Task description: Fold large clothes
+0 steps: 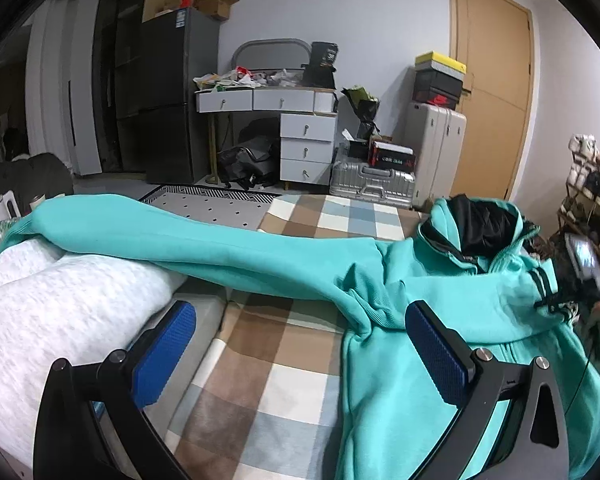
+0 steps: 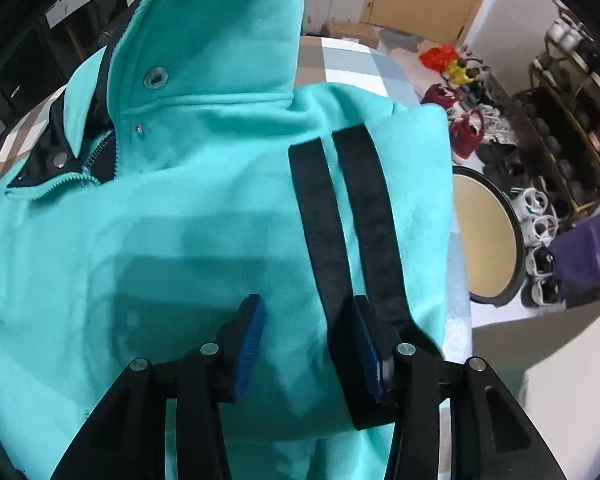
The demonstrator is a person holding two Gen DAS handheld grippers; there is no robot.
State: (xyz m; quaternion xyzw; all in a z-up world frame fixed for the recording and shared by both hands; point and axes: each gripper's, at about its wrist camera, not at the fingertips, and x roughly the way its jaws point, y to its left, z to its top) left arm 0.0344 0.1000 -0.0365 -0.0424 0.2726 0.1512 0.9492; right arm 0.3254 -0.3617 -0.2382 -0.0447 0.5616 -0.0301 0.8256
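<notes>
Hoodie (image 1: 412, 280), one, turquoise with two dark stripes (image 2: 348, 208) on the shoulder, lies spread on a bed with a checked cover (image 1: 268, 360); one sleeve (image 1: 160, 232) stretches across a white quilt (image 1: 60, 300). Left gripper (image 1: 300, 352), jaws wide apart, hovers over bare cover, gripping nothing. Right gripper (image 2: 312, 344), jaws partly apart, points down at the hoodie's shoulder; no fabric is pinched. Behind: one wooden door (image 1: 492, 92), one white dressing table (image 1: 284, 120), two suitcases, shoe racks (image 2: 572, 120)
</notes>
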